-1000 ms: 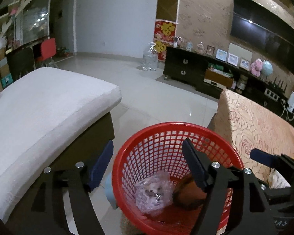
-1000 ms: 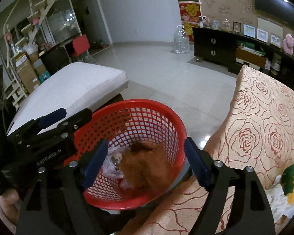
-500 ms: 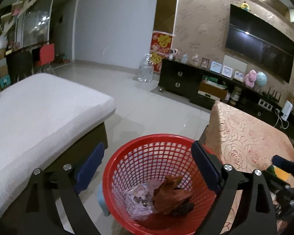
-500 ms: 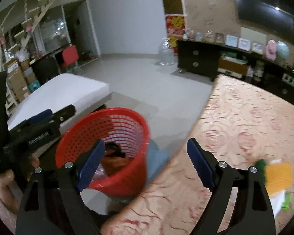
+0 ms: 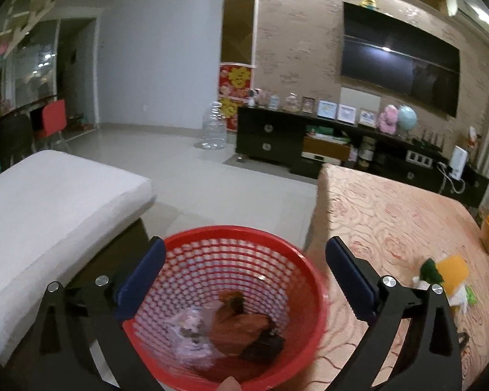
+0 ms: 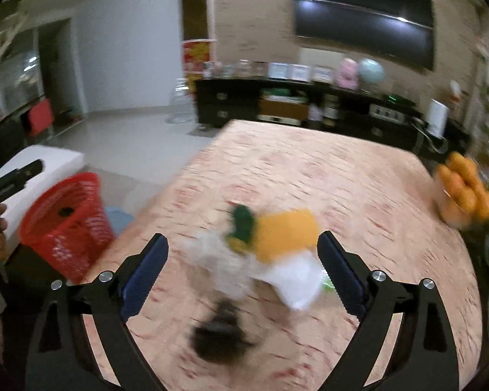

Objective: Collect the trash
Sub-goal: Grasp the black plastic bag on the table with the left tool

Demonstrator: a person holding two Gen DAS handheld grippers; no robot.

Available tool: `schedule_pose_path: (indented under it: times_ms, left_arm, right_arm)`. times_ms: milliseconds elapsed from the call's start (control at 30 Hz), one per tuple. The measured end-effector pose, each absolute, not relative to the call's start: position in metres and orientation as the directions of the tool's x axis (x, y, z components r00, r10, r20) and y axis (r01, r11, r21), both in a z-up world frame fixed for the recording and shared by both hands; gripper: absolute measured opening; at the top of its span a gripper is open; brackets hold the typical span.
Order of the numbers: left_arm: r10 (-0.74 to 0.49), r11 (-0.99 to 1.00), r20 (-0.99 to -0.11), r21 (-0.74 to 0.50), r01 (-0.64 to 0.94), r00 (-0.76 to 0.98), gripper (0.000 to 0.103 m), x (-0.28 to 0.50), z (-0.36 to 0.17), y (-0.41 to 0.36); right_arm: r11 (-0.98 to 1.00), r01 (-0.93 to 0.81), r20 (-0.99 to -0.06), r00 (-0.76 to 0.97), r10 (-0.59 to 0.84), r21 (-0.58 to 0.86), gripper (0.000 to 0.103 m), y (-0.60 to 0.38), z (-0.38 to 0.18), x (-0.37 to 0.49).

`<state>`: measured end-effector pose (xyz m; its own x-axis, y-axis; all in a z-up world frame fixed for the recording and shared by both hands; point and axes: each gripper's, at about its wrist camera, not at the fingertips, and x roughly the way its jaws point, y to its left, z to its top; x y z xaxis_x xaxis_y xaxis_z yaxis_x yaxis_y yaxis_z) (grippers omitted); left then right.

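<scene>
A red mesh basket [image 5: 192,260] sits between my left gripper's [image 5: 244,277] open fingers, level with the table edge; it holds a clear plastic bag [image 5: 189,329] and brown crumpled trash [image 5: 241,325]. The basket also shows in the right wrist view [image 6: 65,215] at the left. My right gripper [image 6: 243,270] is open and empty above a blurred pile on the table: a yellow and green wrapper [image 6: 283,231], white paper [image 6: 296,280], clear plastic [image 6: 218,260] and a dark lump [image 6: 221,332]. The pile also shows in the left wrist view [image 5: 446,267].
The table has a rose-patterned cloth [image 6: 309,176]. A bowl of oranges [image 6: 466,192] stands at its right edge. A white-cushioned bench [image 5: 49,202] lies left of the basket. A dark TV cabinet [image 5: 326,143] and a water bottle [image 5: 213,127] stand by the far wall.
My right gripper has swung from above the basket to the right, over the table's trash pile. The brown trash it dropped now lies in the basket. The left gripper has tilted up slightly.
</scene>
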<state>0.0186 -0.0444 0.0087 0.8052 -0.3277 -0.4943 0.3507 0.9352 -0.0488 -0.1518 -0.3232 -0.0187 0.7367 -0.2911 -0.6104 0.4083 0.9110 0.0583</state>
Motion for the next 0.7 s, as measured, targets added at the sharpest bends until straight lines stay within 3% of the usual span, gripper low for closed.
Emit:
schedule_pose_path:
  times_ms: [200,367,700]
  left_arm:
    - [-0.415,0.879,-0.549,-0.035,0.476,0.725,0.095,0.0,-0.008,-0.09]
    - [-0.464,0.807,-0.581,0.034,0.589,0.669,0.095,-0.029,-0.025,-0.133]
    - [-0.614,0.552,-0.67,0.014,0.834,0.418,0.095,-0.093,-0.062,-0.207]
  right_arm:
    - [0.841,0.528,-0.638,0.689,-0.344,0.117,0.09,-0.358,-0.046,-0.183]
    - [0.818,0.556,-0.646,0.68,-0.346,0.147,0.09,-0.371,-0.056,-0.19]
    - [0.788,0.58,-0.65,0.683,-0.333,0.206,0.09,-0.387,-0.06,-0.202]
